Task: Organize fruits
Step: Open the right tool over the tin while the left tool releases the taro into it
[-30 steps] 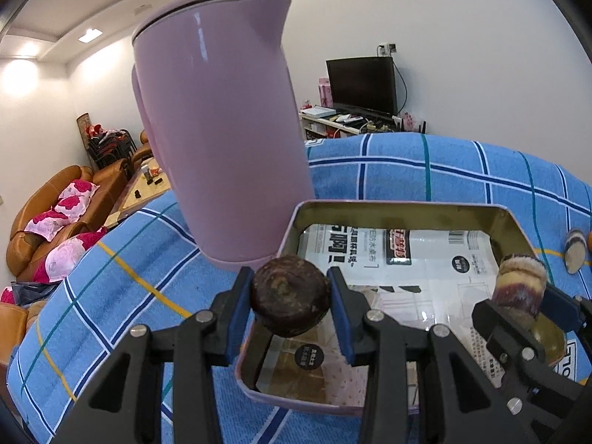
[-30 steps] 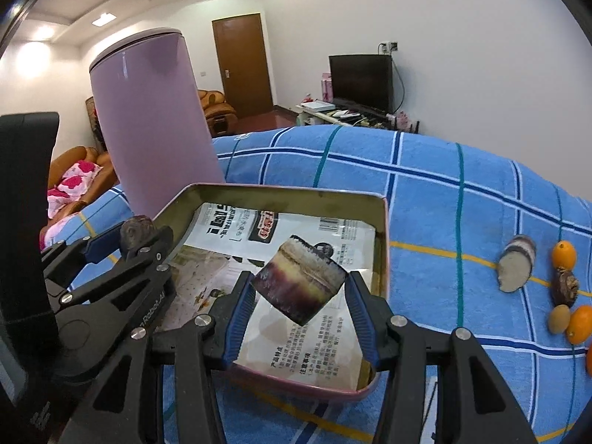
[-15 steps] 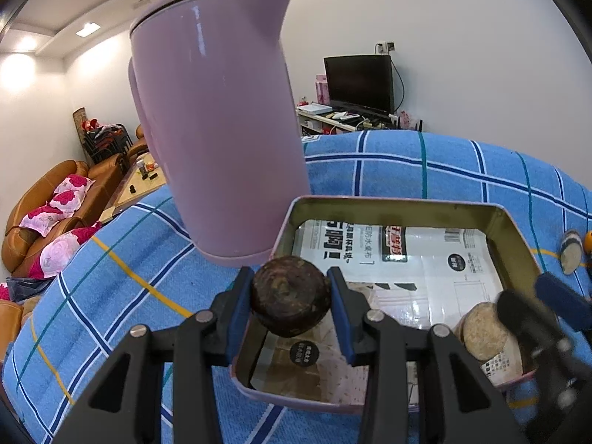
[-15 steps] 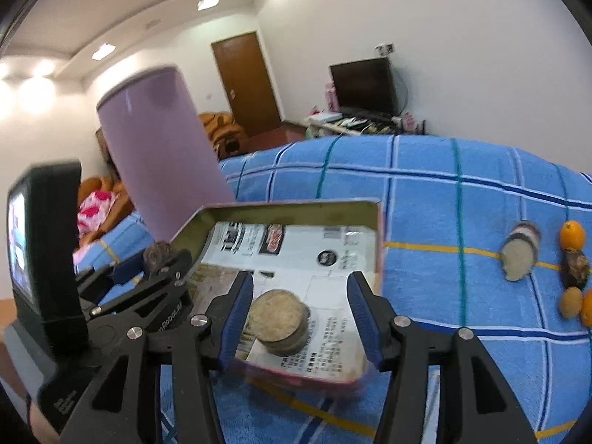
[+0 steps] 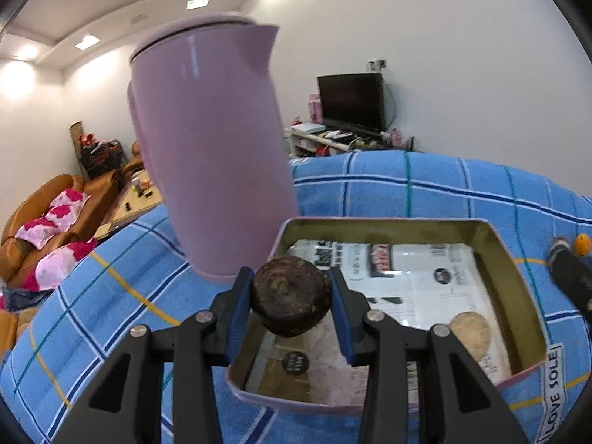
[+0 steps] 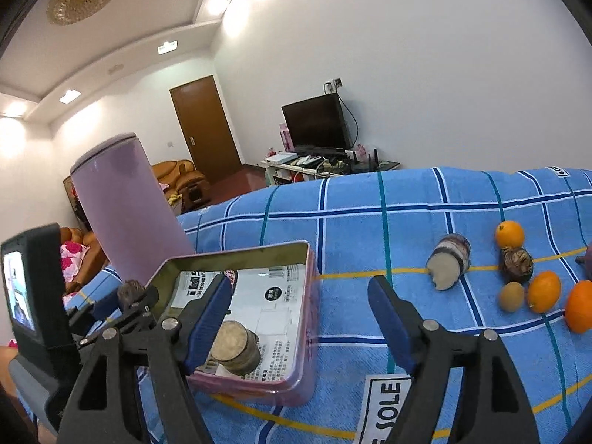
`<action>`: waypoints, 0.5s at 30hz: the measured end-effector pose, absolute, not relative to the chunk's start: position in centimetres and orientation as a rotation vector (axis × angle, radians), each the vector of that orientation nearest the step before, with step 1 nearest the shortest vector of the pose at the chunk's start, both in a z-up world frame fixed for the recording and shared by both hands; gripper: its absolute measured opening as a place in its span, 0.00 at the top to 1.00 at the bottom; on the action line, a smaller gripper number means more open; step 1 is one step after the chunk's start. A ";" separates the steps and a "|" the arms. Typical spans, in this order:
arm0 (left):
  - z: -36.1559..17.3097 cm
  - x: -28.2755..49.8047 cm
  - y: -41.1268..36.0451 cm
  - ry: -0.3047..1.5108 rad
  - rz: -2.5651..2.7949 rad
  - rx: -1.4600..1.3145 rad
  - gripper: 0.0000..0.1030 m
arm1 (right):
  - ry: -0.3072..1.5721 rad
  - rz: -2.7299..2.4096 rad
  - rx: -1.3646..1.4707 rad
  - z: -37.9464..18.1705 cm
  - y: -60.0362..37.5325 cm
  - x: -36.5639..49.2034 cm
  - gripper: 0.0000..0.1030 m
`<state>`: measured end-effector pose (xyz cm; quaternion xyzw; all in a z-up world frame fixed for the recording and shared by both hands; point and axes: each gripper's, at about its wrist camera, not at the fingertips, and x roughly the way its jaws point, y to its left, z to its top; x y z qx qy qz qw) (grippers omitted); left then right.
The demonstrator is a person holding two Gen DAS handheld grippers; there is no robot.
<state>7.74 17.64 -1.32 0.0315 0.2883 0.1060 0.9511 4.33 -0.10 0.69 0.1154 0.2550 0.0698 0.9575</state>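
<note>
One rough, dark brown round root (image 5: pixel 291 306) sits clamped in the left gripper (image 5: pixel 291 309) at six o'clock of the metal tin (image 5: pixel 518 292), while the empty right gripper (image 6: pixel 298 327) is opening.

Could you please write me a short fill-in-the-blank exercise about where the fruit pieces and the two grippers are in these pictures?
1. The left gripper is shut on a dark ____ fruit.
2. The cut piece lies inside the ____, on printed paper.
3. The right gripper, its jaws opening, holds ____.
4. The tall purple jug stands ____ the tin tray, on the blue checked cloth.

Missing words: round; tin tray; nothing; beside
</note>
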 end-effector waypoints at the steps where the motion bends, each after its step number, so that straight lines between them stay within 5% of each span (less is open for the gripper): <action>1: -1.3 7.8 17.5 0.583 0.201 0.064 0.59 | 0.518 0.137 0.233 0.7 -0.1 4.3 0.25; 10: -1.9 8.8 16.7 0.657 0.072 0.030 0.57 | 0.520 0.117 0.275 0.5 -1.4 4.2 0.25; 12: -1.7 8.6 16.8 0.644 0.069 0.018 0.42 | 0.520 0.118 0.287 0.5 -1.6 4.2 0.25; 14: -1.3 8.0 17.0 0.616 0.069 0.000 0.15 | 0.516 0.116 0.294 0.6 -1.9 4.1 0.25; 15: -0.8 7.6 17.2 0.591 0.071 -0.014 0.11 | 0.514 0.115 0.296 0.6 -1.9 4.1 0.25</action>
